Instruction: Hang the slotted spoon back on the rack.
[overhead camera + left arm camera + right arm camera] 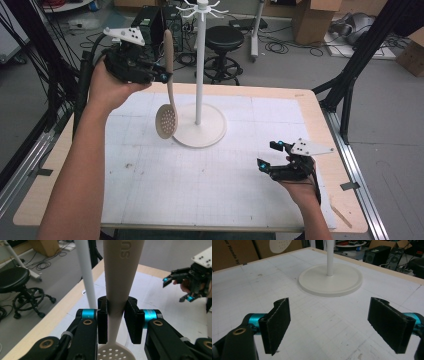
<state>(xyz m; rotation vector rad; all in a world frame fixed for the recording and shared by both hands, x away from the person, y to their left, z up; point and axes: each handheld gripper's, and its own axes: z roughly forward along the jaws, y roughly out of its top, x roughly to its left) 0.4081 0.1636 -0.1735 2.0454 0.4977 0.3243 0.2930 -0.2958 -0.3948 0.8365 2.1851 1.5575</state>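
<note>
Skimmer handle sits clamped between the jaws of the left gripper, gripped partway along so the perforated bowl hangs down and the upper end points up. That hold looks chosen to bring the top of the handle toward the hooks of the white rack, whose round base stands on the tabletop's centre toward the far edge. The skimmer hangs in the air over the left part of the white mat, just beside the rack's pole, clear of the surface. The right gripper rests near the right edge of the tabletop with its jaws spread and nothing between them, apparently parked out of the way.

In the left gripper view the bowl is cut off at the bottom and the handle's top runs out of frame, so whether it has a hanging hole I cannot tell. The rack's hooks are small and faint in the high view, cropped in the others.
</note>
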